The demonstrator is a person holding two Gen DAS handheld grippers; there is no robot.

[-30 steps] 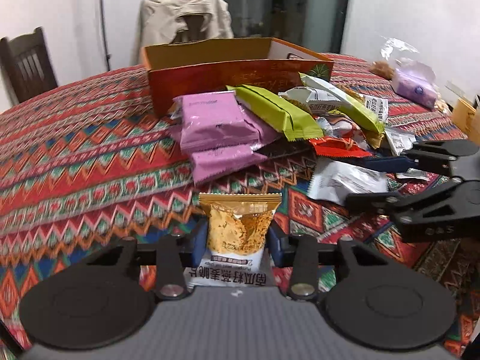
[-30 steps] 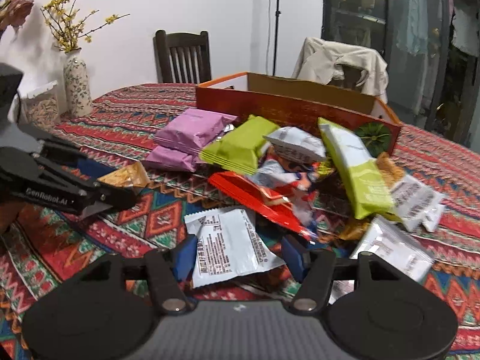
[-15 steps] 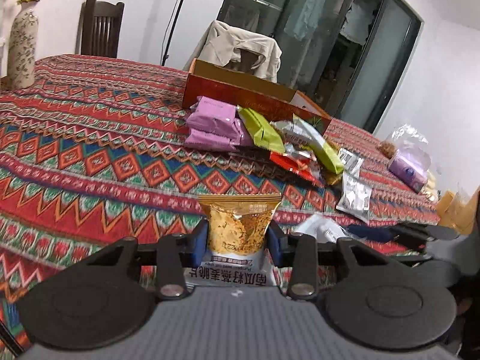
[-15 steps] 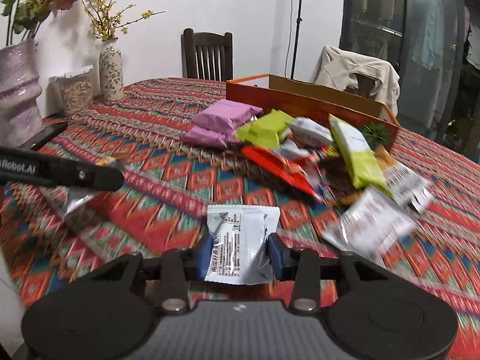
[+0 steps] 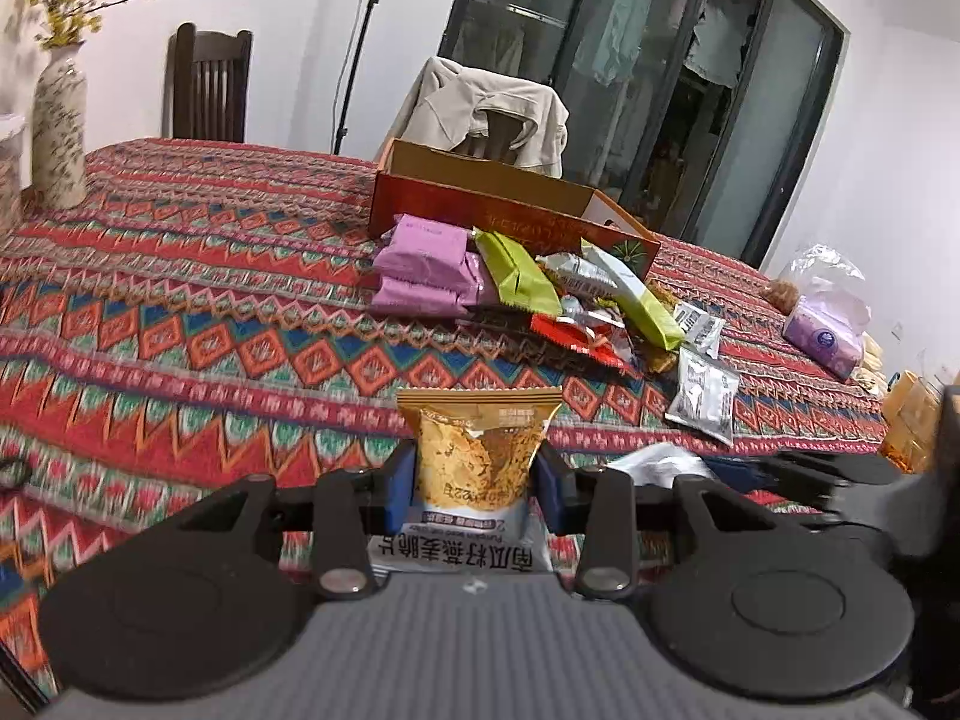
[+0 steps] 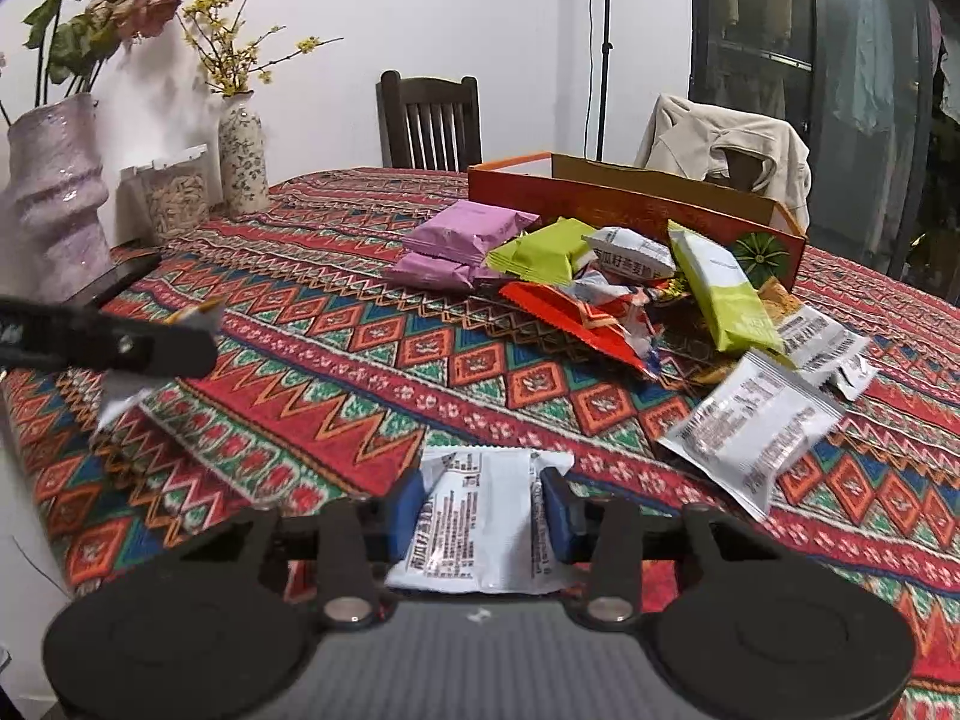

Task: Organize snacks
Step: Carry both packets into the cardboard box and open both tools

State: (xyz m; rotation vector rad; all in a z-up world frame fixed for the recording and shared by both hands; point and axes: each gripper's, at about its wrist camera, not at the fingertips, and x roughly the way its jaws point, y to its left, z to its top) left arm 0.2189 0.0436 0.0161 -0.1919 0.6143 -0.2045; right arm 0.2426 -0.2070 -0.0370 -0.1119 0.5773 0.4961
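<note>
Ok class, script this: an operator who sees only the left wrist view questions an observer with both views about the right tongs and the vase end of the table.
Operator: Do the right tongs hold anything?
Observer: Yes, they are shut on a white printed packet.
Operator: What stands near the floral vase?
Observer: A ribbed lavender vase holding roses, closer to the camera.
</note>
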